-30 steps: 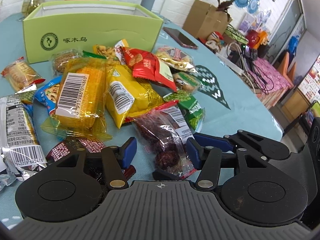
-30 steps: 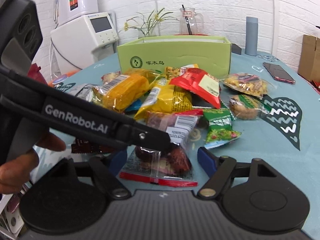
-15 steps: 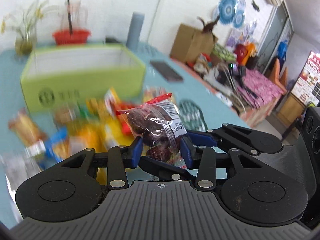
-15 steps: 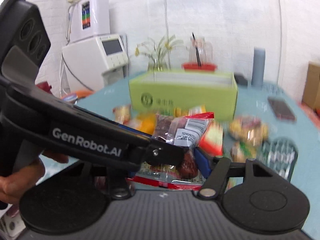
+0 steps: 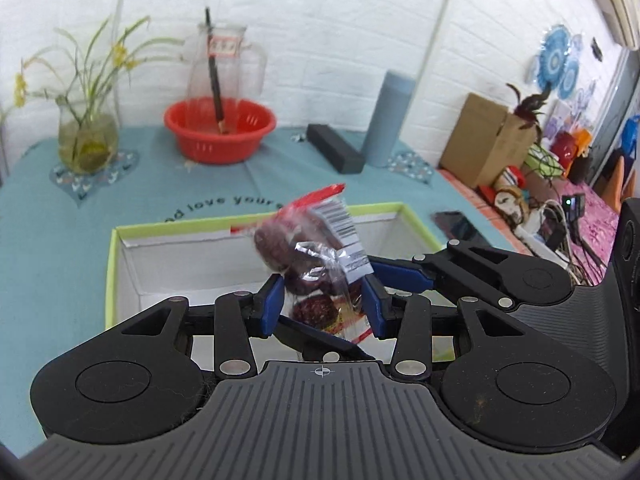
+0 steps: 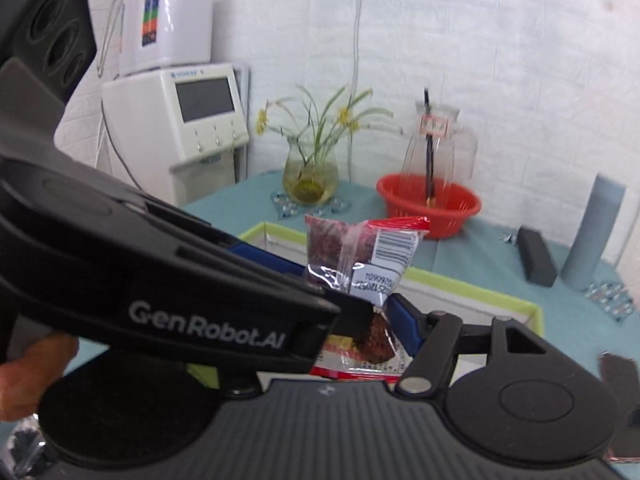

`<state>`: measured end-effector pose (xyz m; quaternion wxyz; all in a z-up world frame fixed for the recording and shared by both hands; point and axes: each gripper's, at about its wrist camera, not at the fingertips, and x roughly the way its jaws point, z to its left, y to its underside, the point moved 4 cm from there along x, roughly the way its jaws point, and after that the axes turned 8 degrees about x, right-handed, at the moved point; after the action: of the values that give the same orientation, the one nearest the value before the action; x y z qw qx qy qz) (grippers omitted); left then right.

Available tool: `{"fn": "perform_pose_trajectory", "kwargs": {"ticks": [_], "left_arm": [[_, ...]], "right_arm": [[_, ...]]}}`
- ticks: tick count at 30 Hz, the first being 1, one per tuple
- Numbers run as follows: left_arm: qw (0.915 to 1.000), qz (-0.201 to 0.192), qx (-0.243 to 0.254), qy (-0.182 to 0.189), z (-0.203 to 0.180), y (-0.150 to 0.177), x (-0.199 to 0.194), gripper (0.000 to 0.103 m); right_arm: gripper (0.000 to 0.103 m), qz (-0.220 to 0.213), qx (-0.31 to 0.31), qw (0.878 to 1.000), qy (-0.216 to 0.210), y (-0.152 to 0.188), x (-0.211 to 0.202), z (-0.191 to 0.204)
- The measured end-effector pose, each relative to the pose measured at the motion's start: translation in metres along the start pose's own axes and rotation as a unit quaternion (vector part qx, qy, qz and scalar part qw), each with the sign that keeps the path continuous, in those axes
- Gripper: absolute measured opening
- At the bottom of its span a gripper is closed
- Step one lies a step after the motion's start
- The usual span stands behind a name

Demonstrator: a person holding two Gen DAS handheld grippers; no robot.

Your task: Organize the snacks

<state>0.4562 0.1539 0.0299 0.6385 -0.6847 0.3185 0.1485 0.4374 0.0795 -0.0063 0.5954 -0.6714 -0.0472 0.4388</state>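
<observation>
Crinkly clear packet of dark dried fruit, above green box.
My left gripper and right gripper both pinch it.

Table: teal cloth | Rear: red basket holding glass jug; flower vase left of it | Rear right: black case beside grey cylinder | Right edge: phone | Off table: cardboard box; white appliance
</observation>
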Motion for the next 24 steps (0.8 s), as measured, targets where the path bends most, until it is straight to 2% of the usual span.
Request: {"fn": "perform_pose_trajectory", "kwargs": {"ticks": [2,4,8,11,18,22,24], "left_arm": [[0.9999,0.002,-0.011,-0.006,0.011,0.004,0.006,0.038],[0.9998,-0.005,-0.011,-0.015,0.016,0.007,-0.003,0.038],[0.9992,-0.035,0.001,-0.021,0.008,0.017,-0.043,0.049],[0.9988,-0.044,0.009,-0.018,-0.005,0.037,-0.073,0.051],[0.9998,-0.018,-0.006,0.002,-0.034,0.11,-0.113,0.052],[0.9996,0.0,-0.014,0.025,-0.049,0.145,-0.121,0.052],[0.9994,0.014,-0.011,0.03,-0.056,0.156,-0.119,0.047]], "right_arm": [[0.072,0.011,0.009,1.0,0.0,0.005,0.009,-0.005],[0.073,-0.001,0.012,1.0,0.007,0.005,0.0,-0.008],[0.087,-0.049,0.009,0.999,0.007,0.007,-0.052,0.004],[0.093,-0.067,-0.003,0.998,0.016,0.028,-0.092,0.023],[0.093,-0.033,0.043,0.998,-0.018,0.109,-0.148,0.074],[0.093,-0.013,0.065,0.997,-0.033,0.142,-0.157,0.1],[0.092,-0.005,0.068,0.997,-0.034,0.149,-0.153,0.109]]}}
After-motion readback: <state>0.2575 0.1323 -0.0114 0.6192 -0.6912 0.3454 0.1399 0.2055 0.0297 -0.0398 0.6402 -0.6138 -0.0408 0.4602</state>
